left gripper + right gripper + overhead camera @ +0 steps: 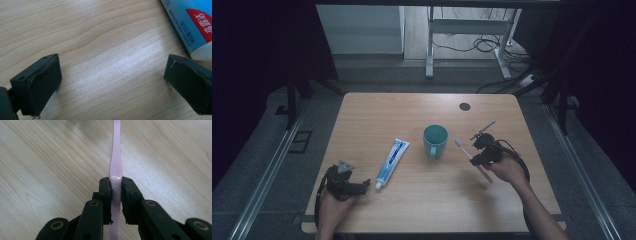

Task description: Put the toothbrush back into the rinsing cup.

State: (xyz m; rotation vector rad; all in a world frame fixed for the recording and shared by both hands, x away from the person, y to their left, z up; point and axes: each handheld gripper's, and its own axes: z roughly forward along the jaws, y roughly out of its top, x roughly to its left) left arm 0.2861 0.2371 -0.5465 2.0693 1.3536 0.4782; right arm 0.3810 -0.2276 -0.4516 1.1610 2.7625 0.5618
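Right gripper (pixel 478 150) clamps a pink toothbrush (pixel 115 167) beside the teal mug (pixel 435 140), seemingly lifted; next, probably into the mug. Left gripper (pixel 112 80) waits wide by the toothpaste (pixel 392 159).

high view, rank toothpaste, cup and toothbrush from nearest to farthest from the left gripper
From the left gripper:
1. Toothpaste, just beside it, cap end closest.
2. Cup, mid-table, past the toothpaste.
3. Toothbrush, farthest, clamped in the right gripper.
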